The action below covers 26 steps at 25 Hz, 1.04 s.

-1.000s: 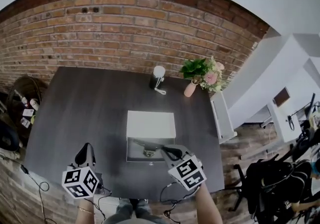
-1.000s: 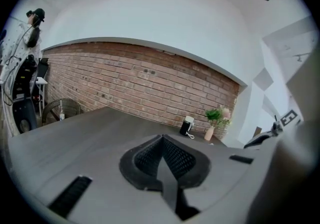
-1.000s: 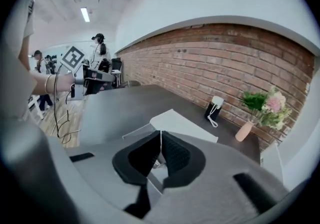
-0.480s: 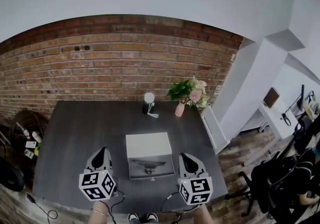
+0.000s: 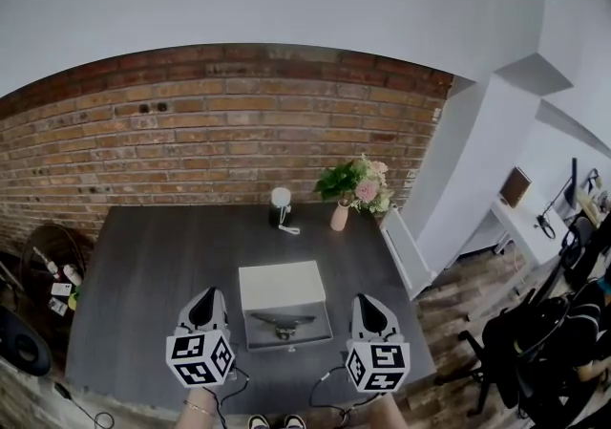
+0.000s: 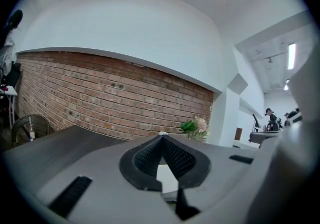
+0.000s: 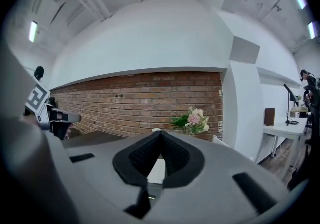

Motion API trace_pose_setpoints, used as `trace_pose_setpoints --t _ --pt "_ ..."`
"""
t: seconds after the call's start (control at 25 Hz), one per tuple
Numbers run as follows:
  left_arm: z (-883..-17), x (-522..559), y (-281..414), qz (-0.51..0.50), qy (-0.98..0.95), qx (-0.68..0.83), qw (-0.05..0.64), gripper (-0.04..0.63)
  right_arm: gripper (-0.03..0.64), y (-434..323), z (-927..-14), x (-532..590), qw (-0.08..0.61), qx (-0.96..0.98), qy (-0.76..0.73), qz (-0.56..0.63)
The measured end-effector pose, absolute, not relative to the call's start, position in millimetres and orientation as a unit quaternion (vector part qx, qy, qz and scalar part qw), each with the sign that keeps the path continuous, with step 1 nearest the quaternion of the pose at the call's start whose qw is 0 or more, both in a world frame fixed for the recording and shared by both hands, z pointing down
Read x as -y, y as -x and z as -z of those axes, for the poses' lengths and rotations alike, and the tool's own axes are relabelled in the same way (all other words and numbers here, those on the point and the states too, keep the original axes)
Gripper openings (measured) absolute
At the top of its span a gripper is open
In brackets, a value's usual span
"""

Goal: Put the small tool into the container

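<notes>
Dark grey matte tabletop point(image 5: 143, 265), bearing:

1. White rectangular container point(image 5: 253, 342), lid point(image 5: 281, 285) laid open beyond the fingers; the tray lies between the two sets of fingers, clear of both.
2. Small grey metal tool point(image 5: 284, 323), lying inside the container tray, touched by neither gripper.
3. Left gripper point(image 5: 203, 299) point(image 6: 162, 138), grey with black ribbed pads: fingers clenched tip to tip, nothing between them; held just left of the tray.
4. Right gripper point(image 5: 367, 303) point(image 7: 160, 133), same make: fingers clenched together, empty; held just right of the tray.
5. Pink vase of pink and green flowers point(image 5: 341, 217), well beyond the right fingers at the table's far edge.
6. Dark cylinder with a white top point(image 5: 280, 206), beside the vase.
7. Red brick wall point(image 5: 210, 131), behind the table.
</notes>
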<state>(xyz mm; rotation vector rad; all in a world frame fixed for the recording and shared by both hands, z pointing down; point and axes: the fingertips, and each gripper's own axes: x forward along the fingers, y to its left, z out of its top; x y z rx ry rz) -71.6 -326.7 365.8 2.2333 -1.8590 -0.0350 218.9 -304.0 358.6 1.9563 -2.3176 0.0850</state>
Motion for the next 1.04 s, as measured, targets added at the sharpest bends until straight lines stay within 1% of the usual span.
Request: trace_pose_setpoints --t 0.16,1.04 --pt "-369 325 73 0.008 -0.760 0.639 0.119 0.002 0.002 -221 -361 304 0.068 0.759 -0.647 -0.021" --pt "-373 332 75 0.003 -0.754 0.645 0.123 0.002 0.002 -220 -367 316 0.073 0.764 -0.640 -0.035"
